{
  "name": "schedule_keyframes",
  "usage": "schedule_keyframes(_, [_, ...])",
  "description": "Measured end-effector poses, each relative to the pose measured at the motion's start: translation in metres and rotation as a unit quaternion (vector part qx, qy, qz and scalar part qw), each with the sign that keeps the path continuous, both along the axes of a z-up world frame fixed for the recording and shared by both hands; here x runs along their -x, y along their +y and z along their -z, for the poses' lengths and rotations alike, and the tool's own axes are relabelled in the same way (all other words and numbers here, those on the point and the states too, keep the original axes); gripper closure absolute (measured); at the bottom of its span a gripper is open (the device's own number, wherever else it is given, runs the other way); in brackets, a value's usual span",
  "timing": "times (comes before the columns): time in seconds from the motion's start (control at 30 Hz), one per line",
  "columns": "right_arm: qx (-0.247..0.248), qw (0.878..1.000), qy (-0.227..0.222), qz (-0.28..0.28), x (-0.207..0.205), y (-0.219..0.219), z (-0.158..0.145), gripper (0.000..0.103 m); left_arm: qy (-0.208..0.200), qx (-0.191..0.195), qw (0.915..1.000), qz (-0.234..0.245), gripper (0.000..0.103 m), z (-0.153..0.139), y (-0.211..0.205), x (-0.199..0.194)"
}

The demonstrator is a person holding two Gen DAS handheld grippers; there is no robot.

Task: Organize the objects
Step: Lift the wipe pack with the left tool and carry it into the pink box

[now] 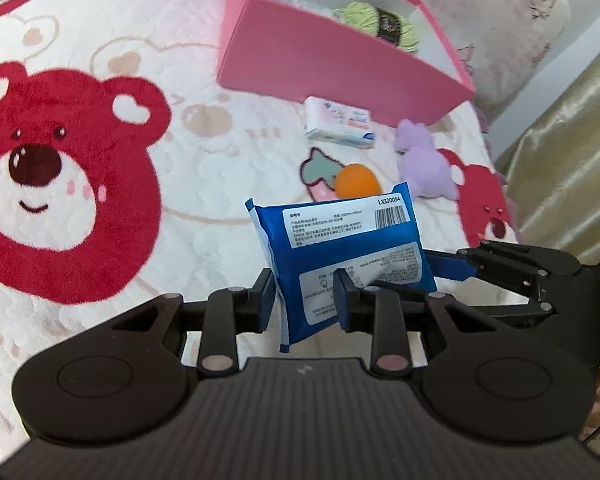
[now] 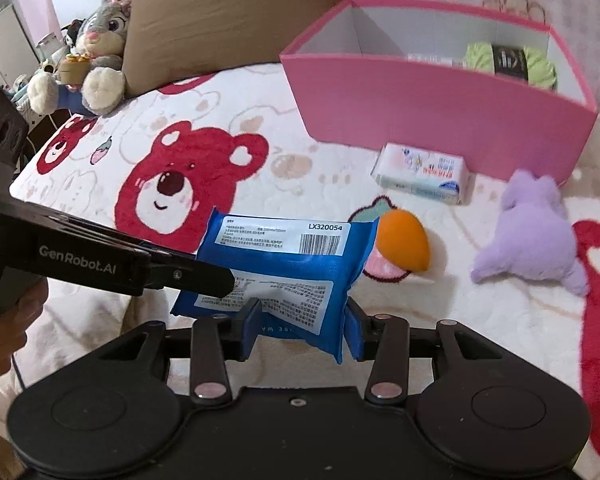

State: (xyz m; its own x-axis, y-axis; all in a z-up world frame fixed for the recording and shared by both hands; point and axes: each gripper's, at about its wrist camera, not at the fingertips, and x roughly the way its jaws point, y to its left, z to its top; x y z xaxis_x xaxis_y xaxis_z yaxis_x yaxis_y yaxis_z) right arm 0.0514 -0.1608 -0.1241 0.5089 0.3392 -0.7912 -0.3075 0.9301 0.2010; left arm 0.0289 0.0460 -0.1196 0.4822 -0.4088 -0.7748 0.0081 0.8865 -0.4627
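Nearest the cameras, held above a white blanket [image 1: 204, 184] printed with red bears: a blue wipes packet [image 1: 340, 256], white label and barcode facing up, gripped from both sides at once. Left gripper [image 1: 306, 300] clamped on one end of the packet, blue pads pressing into its sides. Right gripper [image 2: 300, 328] clamped on the opposite end, likewise squeezing the wrapper between its pads. Packet lifted clear of the bedding, slightly crumpled where pinched.

Just beyond the packet, lying on the blanket: an orange egg-shaped toy [image 2: 404, 244], partly hidden behind the packet's top edge in the left view. To its right, a lilac plush animal [image 2: 528, 236], flat on its side. Further back, a small white tissue pack [image 2: 424, 178] with pink and blue print, resting just in front of a box.

Behind that, an open pink box [image 2: 420, 120] with white inner walls, holding a ball of pale green yarn [image 2: 508, 62] with a dark band.

Farthest away, at the left of the right view: a brown pillow [image 2: 228, 12] and a grey rabbit plush [image 2: 104, 40] leaning against it.
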Motion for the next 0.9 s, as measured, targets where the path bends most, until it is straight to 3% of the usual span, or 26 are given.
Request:
schedule_keyframes(0.27, [-0.001,1.000,-0.003,0.016,0.008,0.001,-0.033,0.051,-0.042,-0.017,0.9986,0.027,0.075,-0.042,-0.002,0.008])
schedule_keyframes(0.5, [0.004,0.999,-0.040,0.026,0.010,0.001,-0.068,0.051,-0.065,-0.010,0.9974,0.032,0.075,-0.076,-0.001,0.004])
schedule_keyframes(0.9, [0.006,0.994,-0.094,0.047,-0.017,-0.020,-0.124,0.051,-0.093,-0.019,0.9940,0.054,0.075,-0.136,-0.009,-0.043])
